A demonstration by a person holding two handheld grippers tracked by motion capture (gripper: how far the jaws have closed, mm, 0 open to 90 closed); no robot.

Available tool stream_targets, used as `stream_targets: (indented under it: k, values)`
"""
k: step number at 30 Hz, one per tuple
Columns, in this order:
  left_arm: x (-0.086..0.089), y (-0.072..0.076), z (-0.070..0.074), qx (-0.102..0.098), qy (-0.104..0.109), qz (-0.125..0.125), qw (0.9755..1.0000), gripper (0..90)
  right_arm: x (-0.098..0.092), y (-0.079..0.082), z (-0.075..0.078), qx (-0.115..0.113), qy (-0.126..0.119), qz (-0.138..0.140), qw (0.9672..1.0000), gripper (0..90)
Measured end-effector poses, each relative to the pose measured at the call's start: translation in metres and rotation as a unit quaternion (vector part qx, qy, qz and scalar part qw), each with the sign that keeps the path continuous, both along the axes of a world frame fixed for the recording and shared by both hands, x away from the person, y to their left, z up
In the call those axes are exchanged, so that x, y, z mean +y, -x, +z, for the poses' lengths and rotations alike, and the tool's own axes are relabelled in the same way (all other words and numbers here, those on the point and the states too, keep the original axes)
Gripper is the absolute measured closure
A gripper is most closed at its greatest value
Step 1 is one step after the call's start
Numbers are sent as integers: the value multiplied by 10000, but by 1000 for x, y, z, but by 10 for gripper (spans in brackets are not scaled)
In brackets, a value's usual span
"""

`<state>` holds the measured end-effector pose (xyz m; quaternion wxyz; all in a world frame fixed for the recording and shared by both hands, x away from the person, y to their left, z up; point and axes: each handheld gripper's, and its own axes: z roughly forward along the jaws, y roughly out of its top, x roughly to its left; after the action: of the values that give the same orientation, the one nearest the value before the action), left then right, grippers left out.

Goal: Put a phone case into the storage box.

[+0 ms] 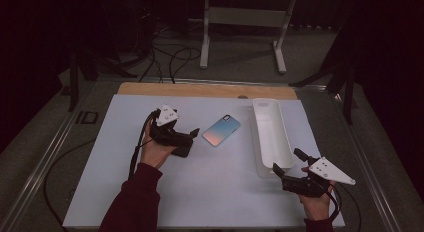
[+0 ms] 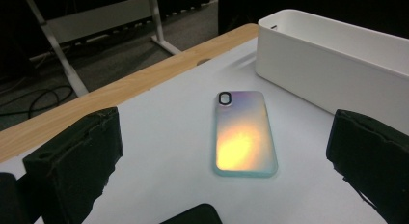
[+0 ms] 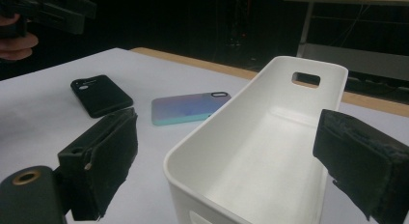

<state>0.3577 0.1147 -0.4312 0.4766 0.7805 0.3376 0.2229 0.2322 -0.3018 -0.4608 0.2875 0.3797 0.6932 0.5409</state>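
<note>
Left gripper (image 1: 192, 134), fingers (image 2: 77, 156) spread, faces iridescent phone case (image 2: 245, 133) lying flat on the counter (image 1: 210, 192), long axis running away | right gripper (image 1: 290, 164), fingers spread, sits farther off, at white bin (image 1: 272, 137).

Phone case (image 2: 245, 132): glossy iridescent plastic, pink-to-teal sheen, smooth. Bin (image 3: 270, 151) just beside the case: white matt plastic, smooth walls. Black case (image 3: 101, 94) on the far side of the phone case from the bin: matt, looks rubbery. Table (image 1: 210, 192): matt pale sheet, smooth; bare wood strip (image 1: 200, 89) along its far edge. Left gripper (image 2: 222, 156) pads: black foam-like, rough, frayed edges.
</note>
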Motion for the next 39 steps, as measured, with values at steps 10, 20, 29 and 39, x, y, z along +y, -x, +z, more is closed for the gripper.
stream_targets:
  k: [10, 20, 29, 39]
  values:
    - [-18, -19, -3, 171, -208, -69, 9996, 0, 0, 0, 0, -3, 15, -5, 10000, 83]
    - [-32, -36, -11, 396, -379, -99, 9984, 0, 0, 1, 1, -12, 37, -7, 10000, 83]
    - [-42, -50, -18, 547, -415, -223, 9974, 0, 0, 1, 2, -21, 46, -27, 10000, 83]
    - [-47, -66, -20, 700, -463, -184, 9963, 0, 1, 1, 2, -36, 46, -18, 10000, 83]
